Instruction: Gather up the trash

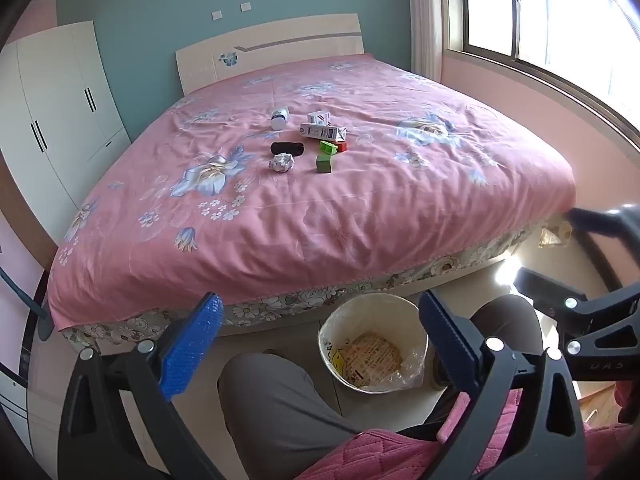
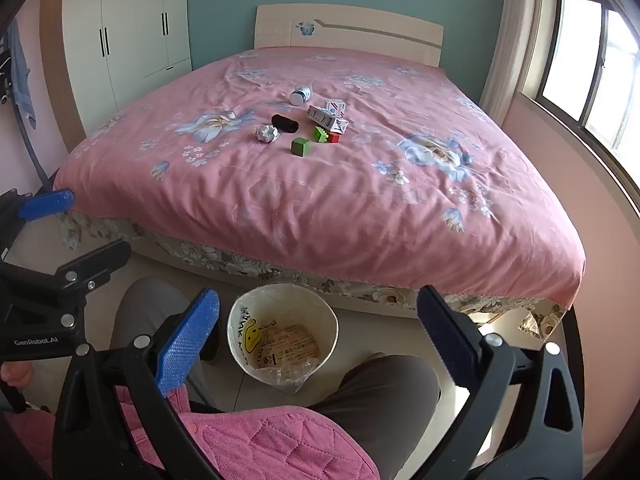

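Observation:
A cluster of items lies mid-bed on the pink floral bedspread (image 1: 320, 220): a crumpled foil ball (image 1: 281, 163) (image 2: 267, 133), a black roll (image 1: 287, 148) (image 2: 285, 123), a white bottle (image 1: 279, 117) (image 2: 301, 95), two white cartons (image 1: 323, 131) (image 2: 327, 118), green blocks (image 1: 324, 163) (image 2: 300, 146) and a red block (image 1: 341, 146) (image 2: 334, 137). A white lined bin (image 1: 374, 346) (image 2: 282, 334) stands on the floor between the person's knees. My left gripper (image 1: 320, 340) is open and empty, held low above the bin. My right gripper (image 2: 318, 338) is open and empty beside it.
A white wardrobe (image 1: 52, 120) (image 2: 128, 36) stands left of the bed. A window (image 1: 560, 20) (image 2: 592, 80) and pink wall run along the right. The person's legs in grey trousers (image 1: 276, 404) (image 2: 384, 388) flank the bin.

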A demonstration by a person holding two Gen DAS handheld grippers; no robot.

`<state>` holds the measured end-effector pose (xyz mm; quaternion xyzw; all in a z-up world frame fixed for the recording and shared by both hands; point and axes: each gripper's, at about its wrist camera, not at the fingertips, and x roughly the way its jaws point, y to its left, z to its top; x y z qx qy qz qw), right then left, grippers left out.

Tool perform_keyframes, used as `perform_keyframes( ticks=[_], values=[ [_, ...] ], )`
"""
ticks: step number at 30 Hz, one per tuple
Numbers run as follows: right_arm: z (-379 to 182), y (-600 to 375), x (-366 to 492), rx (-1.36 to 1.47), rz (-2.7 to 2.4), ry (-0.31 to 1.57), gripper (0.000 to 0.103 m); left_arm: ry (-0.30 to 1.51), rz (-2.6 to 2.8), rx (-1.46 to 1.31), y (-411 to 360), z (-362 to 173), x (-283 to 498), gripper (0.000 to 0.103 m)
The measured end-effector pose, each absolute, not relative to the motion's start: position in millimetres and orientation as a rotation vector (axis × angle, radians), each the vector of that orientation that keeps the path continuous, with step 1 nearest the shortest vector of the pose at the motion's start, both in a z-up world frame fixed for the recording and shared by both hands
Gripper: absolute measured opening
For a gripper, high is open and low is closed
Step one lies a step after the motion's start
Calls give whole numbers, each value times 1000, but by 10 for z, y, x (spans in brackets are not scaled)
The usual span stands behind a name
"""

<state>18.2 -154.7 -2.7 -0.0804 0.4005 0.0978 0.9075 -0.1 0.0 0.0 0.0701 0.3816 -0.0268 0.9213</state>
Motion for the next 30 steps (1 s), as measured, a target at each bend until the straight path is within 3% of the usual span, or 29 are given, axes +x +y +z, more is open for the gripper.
perform_keyframes(
  ticks=[30],
  values=[
    [-28,-1550,177,-166,202,826,97,782,-53,155,-3,-1,1,100]
  ],
)
